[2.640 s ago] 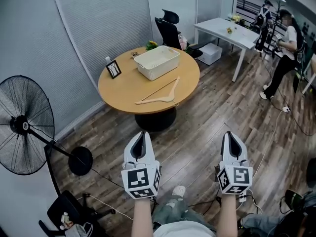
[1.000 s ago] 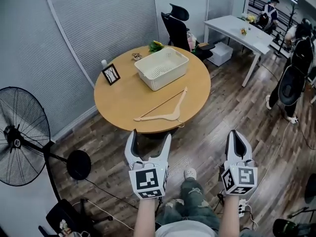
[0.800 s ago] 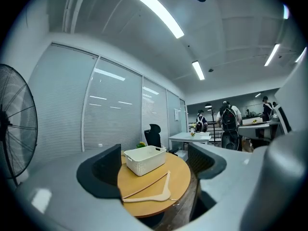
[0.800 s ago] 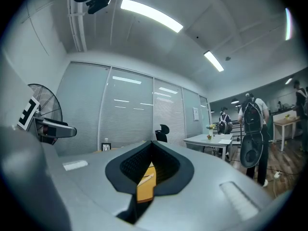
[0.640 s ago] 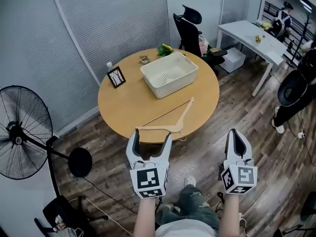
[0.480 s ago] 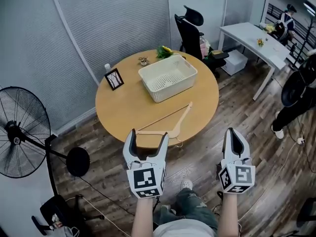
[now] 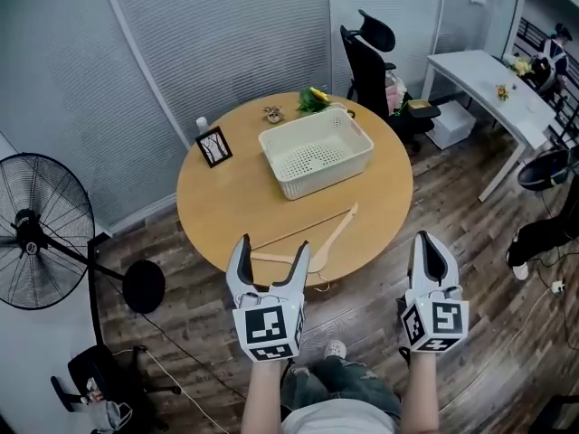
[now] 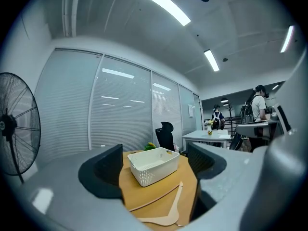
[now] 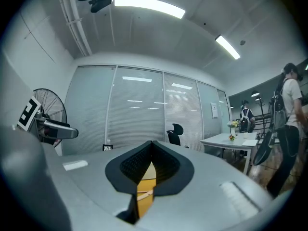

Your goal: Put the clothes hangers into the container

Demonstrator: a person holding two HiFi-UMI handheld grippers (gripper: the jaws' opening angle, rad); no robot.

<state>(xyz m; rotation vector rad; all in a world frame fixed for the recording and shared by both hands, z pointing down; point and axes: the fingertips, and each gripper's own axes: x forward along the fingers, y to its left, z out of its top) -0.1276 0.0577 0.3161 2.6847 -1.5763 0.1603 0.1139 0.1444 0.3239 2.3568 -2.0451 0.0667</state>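
Bright ceiling strip lights [image 9: 149, 4], sharp, fisheye-warped edges

The left tool [image 8: 154, 166] is being held with its jaws wide apart and nothing between them. A white perforated container [image 8: 147, 170] is being framed on a round wooden surface [image 8: 186, 190], and a wooden clothes hanger [image 8: 175, 203] is lying nearer the tool.
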